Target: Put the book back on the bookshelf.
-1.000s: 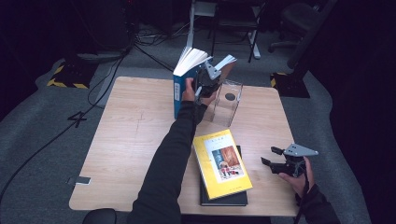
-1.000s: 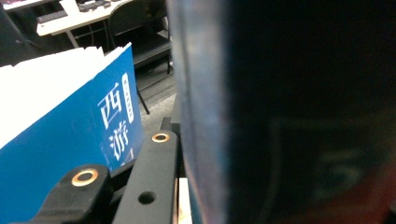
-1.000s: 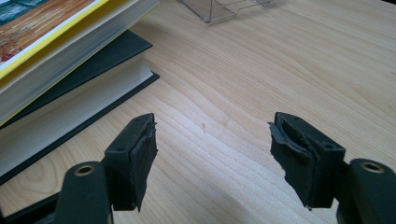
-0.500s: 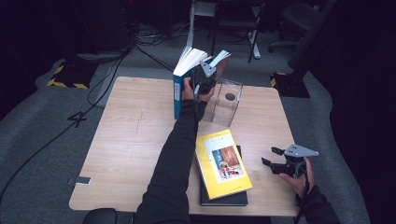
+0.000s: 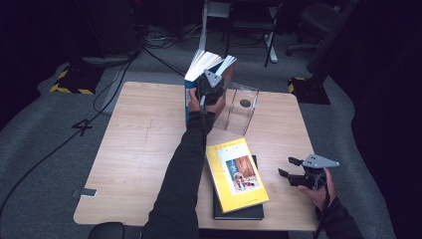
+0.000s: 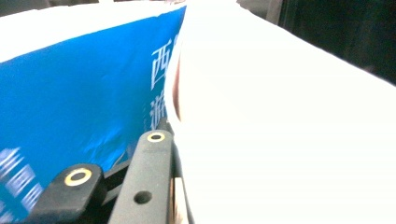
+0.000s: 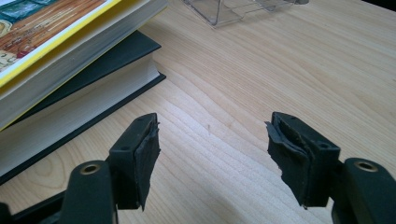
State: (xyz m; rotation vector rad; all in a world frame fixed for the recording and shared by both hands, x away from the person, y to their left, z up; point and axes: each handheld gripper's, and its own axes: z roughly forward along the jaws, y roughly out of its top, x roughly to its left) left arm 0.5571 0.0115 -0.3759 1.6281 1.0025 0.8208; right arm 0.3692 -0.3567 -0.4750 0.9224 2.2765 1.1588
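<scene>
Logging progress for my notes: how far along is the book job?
Nothing stands in the clear holder yet. The left gripper holds the blue book upright beside it. The yellow book and black book remain stacked; the right gripper is open, empty.

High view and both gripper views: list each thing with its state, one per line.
Blue book: upright at the table's far edge, pages fanned, gripped.
Left gripper: shut on the blue book.
Clear plastic stand: upright, empty.
Yellow book: closed, flat atop black book.
Right gripper: open, empty.
</scene>
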